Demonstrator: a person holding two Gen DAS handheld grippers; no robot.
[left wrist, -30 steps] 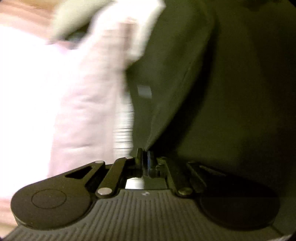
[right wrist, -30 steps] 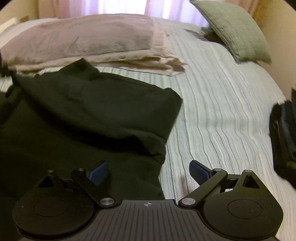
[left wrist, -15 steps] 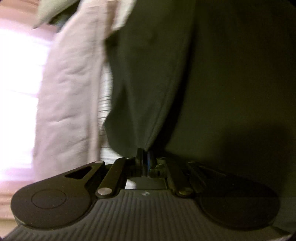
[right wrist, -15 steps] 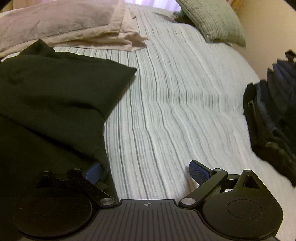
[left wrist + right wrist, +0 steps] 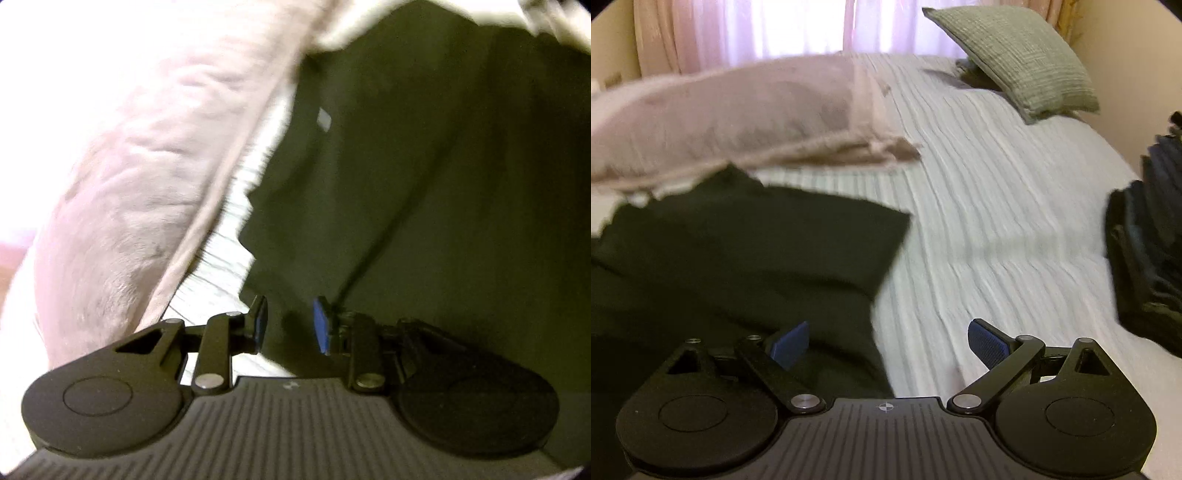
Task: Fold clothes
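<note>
A dark garment [image 5: 750, 258] lies spread on a striped bedspread [image 5: 990, 229], filling the ground ahead of and to the left of the right gripper [image 5: 886, 343]. Its folded corner ends ahead of those jaws, and its right edge runs down between them. The right gripper's jaws stand wide apart with nothing pressed between the pads; the left pad is over the cloth, the right pad over bare bedspread.

In the left wrist view the left gripper [image 5: 290, 325] has its jaws opening. The garment [image 5: 424, 192] lies under and beyond them, its ragged left edge just beside the left pad; the pads do not press it.

A pink pillow [image 5: 731, 118] lies just beyond the garment's far edge. Right of the jaws the bedspread runs open up to a green cushion [image 5: 1019, 62] and a dark pile of clothes [image 5: 1145, 251].
</note>
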